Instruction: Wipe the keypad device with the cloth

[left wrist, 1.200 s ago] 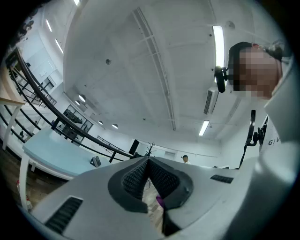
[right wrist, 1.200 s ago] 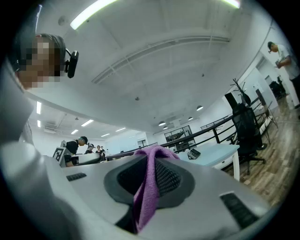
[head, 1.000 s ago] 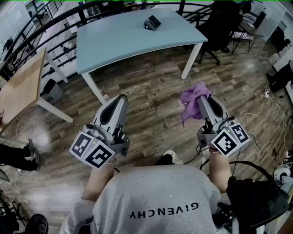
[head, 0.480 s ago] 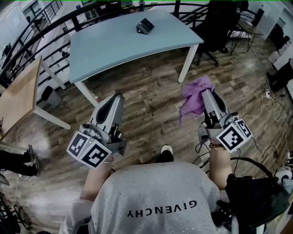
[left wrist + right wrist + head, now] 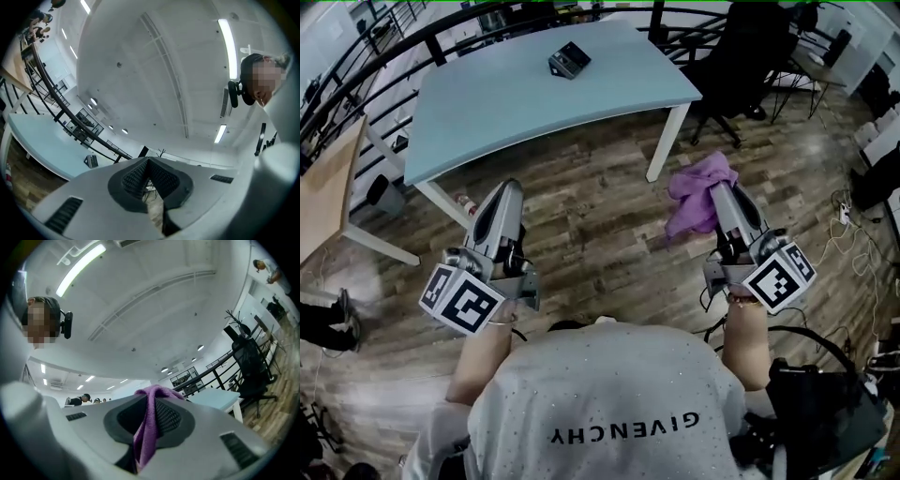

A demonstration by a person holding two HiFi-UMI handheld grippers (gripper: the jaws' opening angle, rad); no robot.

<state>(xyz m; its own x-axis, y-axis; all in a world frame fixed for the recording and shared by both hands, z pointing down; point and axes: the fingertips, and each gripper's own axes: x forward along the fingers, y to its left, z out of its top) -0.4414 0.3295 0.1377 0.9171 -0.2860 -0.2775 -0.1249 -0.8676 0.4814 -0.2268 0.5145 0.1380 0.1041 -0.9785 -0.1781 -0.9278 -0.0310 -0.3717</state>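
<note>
Head view, listed left to right.

1. Wooden table [image 5: 321,192]: its corner shows at the left edge and it carries nothing of the task.
2. Your left tool [image 5: 508,190]: held over the plank floor [image 5: 600,216], just before the near-left leg of the surface and pointing away from you toward it. In the left gripper view the jaws meet at the tip, leaving only a slim slit lower down. Nothing is between them.
3. Surface [image 5: 516,103]: a pale blue top ahead of you and well apart from both tools.
4. Keypad device [image 5: 569,60]: a small dark block lying on the far half of the surface, right of its middle. It sits skewed to the surface's edges, and its long axis appears to run from near-left to far-right. It is too small to tell which end is the top.
5. Cloth [image 5: 698,192]: purple and bunched, draped over the tip of your right tool and hanging to its left above the floor.
6. Your right tool [image 5: 724,199]: pointing away from you. In the right gripper view its jaws are clamped on a fold of the cloth.
7. Black office chair [image 5: 736,56]: beyond the right end of the surface.
</note>
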